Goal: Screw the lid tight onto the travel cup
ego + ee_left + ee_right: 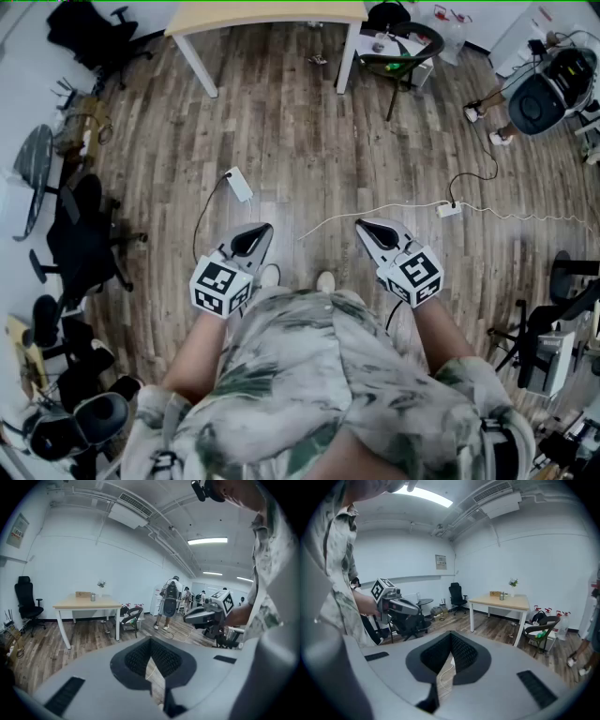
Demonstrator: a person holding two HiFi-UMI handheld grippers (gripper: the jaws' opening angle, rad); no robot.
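Both grippers hang in front of the person's body, over bare wood floor. In the head view my left gripper (263,229) and my right gripper (362,226) point forward, jaws shut, nothing between them. The left gripper view shows its own shut jaws (150,640) and the right gripper (206,614) off to the right. The right gripper view shows its shut jaws (451,634) and the left gripper (400,605) at left. A small metal cup (93,597) (501,596) stands far off on a light wooden table (267,14); no lid can be made out.
A cardboard box (83,594) sits by the cup. A dark chair (405,47) stands to the table's right. A white cable (394,208) and a power strip (239,184) lie on the floor. Office chairs (80,246) crowd the left. A person (169,603) stands far back.
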